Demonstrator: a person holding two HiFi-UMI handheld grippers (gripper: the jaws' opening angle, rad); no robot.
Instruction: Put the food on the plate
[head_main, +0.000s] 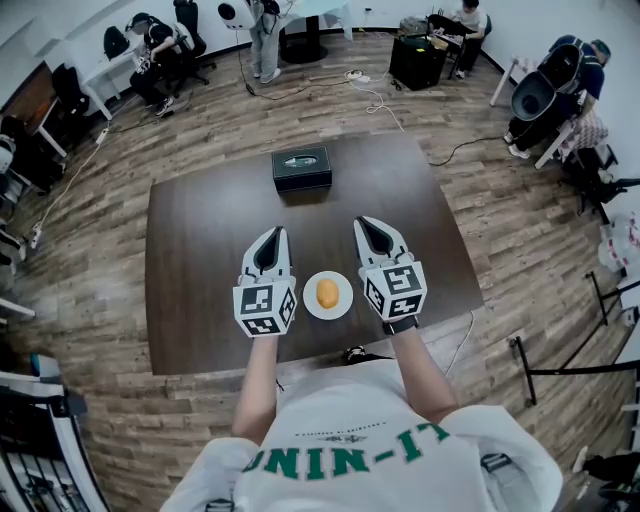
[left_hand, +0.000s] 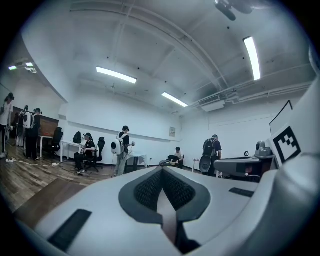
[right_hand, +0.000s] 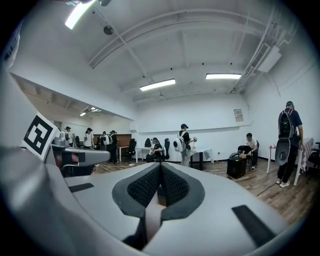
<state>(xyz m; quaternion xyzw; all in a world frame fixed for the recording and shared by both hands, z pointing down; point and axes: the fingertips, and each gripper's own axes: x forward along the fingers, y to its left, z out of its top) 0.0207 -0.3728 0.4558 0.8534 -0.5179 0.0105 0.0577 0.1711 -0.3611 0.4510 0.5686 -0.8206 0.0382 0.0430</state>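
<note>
White plate holding golden food sits between left gripper and right gripper, both clenched empty, on dark worktop; wooden floor.

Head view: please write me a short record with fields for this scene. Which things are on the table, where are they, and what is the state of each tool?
table: dark brown table, wood floor around it
plate: white round plate, near the front edge, between the two tools
food: one yellow-orange rounded food, lying on the plate
black box: black box at the far side, middle
left tool: left tool at the plate's left, jaws together, empty
right tool: right tool at the plate's right, jaws together, empty
task state: food already on plate
</note>
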